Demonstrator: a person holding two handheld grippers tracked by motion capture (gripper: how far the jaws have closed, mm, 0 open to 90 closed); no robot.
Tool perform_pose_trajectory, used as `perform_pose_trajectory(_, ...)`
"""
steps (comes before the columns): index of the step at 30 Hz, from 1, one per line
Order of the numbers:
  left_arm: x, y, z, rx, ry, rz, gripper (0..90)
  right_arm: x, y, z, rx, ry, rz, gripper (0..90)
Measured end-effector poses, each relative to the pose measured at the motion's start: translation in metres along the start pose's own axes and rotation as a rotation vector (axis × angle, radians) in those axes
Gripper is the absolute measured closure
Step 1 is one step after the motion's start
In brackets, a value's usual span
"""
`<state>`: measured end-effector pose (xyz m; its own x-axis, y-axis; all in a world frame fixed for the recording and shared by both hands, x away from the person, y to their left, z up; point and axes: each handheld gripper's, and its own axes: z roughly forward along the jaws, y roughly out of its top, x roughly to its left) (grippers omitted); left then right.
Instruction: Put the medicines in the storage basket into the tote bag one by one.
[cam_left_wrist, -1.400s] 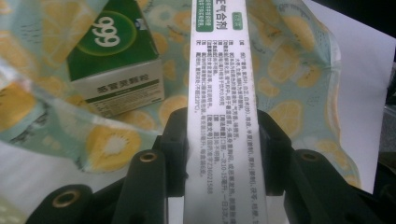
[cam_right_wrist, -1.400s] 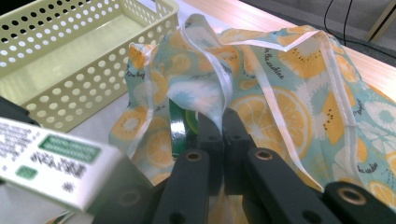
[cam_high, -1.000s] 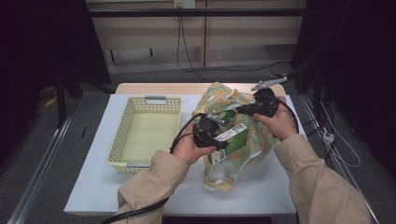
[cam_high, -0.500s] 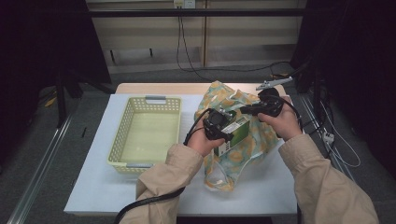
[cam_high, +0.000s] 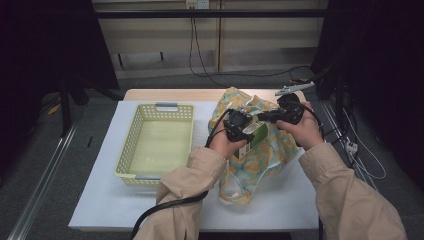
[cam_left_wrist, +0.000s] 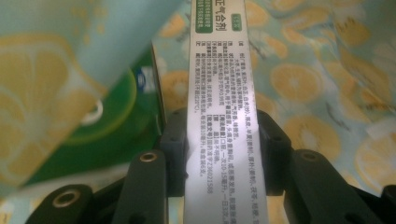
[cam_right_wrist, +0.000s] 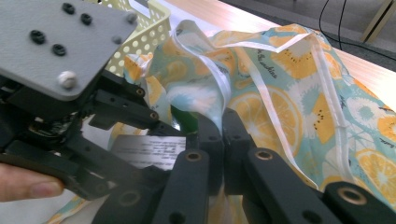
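Note:
A lemon-print cloth bag (cam_high: 272, 155) lies on the right half of the white table (cam_high: 115, 200). My left gripper (cam_high: 239, 125) is shut on a green and white box (cam_high: 254, 136) and holds it at the bag's upper part. In the left gripper view the jaws (cam_left_wrist: 224, 135) clamp the box's narrow printed side (cam_left_wrist: 224, 79), with bag cloth (cam_left_wrist: 308, 79) behind it. My right gripper (cam_high: 265, 116) is shut on the bag's white-trimmed edge (cam_right_wrist: 219, 84). In the right gripper view its jaws (cam_right_wrist: 222, 123) meet on that cloth, right beside the left gripper's grey plate (cam_right_wrist: 56, 42).
A pale yellow perforated basket (cam_high: 160, 145) with nothing in it stands left of the bag. A grey metal clamp (cam_high: 294, 89) juts out at the table's far right corner. Cables run over the floor to the right and behind.
My left gripper has carried the box up the table and to the right, closer to the right gripper. The right gripper has kept its hold on the bag and barely moved.

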<state>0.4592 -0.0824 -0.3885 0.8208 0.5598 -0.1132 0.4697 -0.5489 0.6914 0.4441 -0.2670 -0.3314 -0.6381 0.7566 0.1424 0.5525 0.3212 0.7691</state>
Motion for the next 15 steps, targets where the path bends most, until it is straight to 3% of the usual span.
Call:
perform_pose_trajectory(5,0.001,0.0,0.007,-0.043,-0.026,-0.013,59.3,-0.005,-0.001,0.001,0.002,-0.007,0.011,89.7)
perform_pose_trajectory(7,-0.001,-0.002,0.006,-0.037,-0.042,-0.025,39.1,-0.006,-0.001,0.001,0.002,-0.005,0.012,89.6)
perform_pose_trajectory(10,-0.005,-0.007,-0.004,-0.037,-0.028,0.007,26.4,-0.005,-0.002,0.002,0.0,-0.005,0.011,89.6)
perform_pose_trajectory(15,-0.012,-0.022,-0.032,-0.048,-0.047,0.027,20.6,-0.001,-0.005,0.006,0.007,-0.002,0.005,89.5)
